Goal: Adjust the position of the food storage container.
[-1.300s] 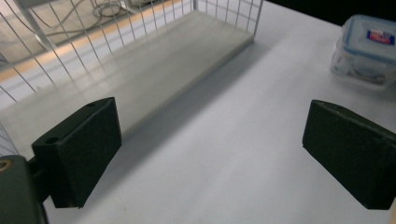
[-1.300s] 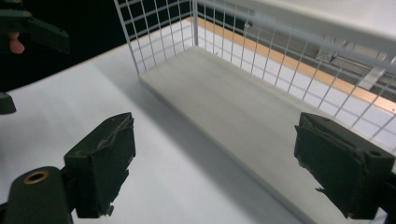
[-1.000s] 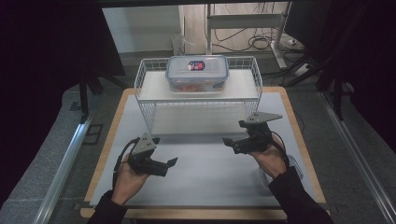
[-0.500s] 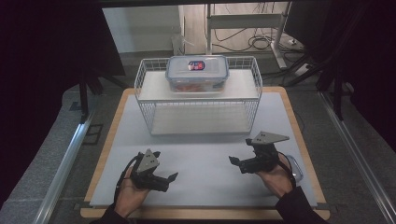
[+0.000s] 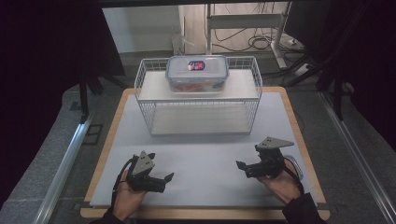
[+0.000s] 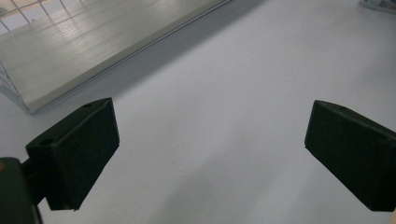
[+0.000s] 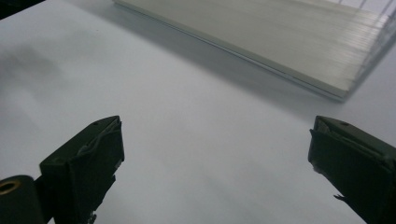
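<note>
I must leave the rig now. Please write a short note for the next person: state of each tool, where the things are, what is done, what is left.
Left tool: open, holds nothing, low over the near left of the table.
Right tool: open, holds nothing, near right.
Lidded plastic container: on the upper shelf of the wire rack, at the far side of the table.
Done: container sits on the rack.
Left: no grasp has started; both tools are well short of the rack.

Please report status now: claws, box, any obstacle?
Left claw open, empty. Right claw open, empty. Box shut, on top of rack. Nothing between.
</note>
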Demonstrator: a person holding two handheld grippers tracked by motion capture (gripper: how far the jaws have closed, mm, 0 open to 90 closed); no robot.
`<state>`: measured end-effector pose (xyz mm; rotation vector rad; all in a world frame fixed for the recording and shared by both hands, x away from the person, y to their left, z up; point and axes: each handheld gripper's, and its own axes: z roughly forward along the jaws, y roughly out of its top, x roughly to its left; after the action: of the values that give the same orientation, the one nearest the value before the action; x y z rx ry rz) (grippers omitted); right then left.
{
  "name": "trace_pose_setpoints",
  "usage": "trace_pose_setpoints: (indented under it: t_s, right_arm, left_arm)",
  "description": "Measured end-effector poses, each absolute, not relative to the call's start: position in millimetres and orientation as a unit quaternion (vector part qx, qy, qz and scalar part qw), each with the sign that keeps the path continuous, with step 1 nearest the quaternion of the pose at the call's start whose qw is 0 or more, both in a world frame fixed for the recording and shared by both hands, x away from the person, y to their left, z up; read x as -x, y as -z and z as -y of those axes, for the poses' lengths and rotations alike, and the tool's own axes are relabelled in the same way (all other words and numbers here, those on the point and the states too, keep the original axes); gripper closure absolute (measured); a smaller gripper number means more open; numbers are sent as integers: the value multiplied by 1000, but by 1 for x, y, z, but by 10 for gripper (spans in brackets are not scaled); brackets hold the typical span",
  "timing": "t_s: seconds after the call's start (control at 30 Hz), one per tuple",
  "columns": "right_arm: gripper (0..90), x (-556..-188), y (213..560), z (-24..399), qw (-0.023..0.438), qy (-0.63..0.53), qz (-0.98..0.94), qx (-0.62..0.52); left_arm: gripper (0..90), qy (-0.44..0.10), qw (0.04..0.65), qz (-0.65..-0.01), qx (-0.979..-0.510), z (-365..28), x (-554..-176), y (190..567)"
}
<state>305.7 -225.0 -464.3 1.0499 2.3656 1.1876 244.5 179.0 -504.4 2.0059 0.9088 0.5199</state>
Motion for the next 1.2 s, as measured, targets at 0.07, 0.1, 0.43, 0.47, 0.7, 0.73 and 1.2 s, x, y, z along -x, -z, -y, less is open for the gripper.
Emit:
trace_pose_setpoints:
  t_s: [0.07,0.1,0.43,0.47,0.7,0.73,1.2]
  right_arm:
    - [130,-303,463,231,147,-401,-819,-383]
    - [130,-303,463,231,147,-401,-819,-383]
    - [792,-286,462,266,169,-368,-831,-382]
    - [839,-284,460,271,172,-369,-828,-385]
    - [897,-271,460,319,188,-370,-795,-442]
    - [897,-270,460,324,189,-371,-791,-448]
    - [896,-251,474,377,245,-325,-746,-527]
  left_arm:
    - [29,-207,427,-366,-801,-180,-243,505]
    - [29,-207,426,-366,-801,-181,-243,506]
    - [29,-204,423,-373,-800,-182,-242,509]
    - [29,-204,423,-373,-800,-182,-242,509]
    - [29,-201,420,-372,-803,-182,-243,510]
    - [29,-200,420,-373,-803,-182,-243,510]
    - [29,-193,419,-363,-810,-179,-244,512]
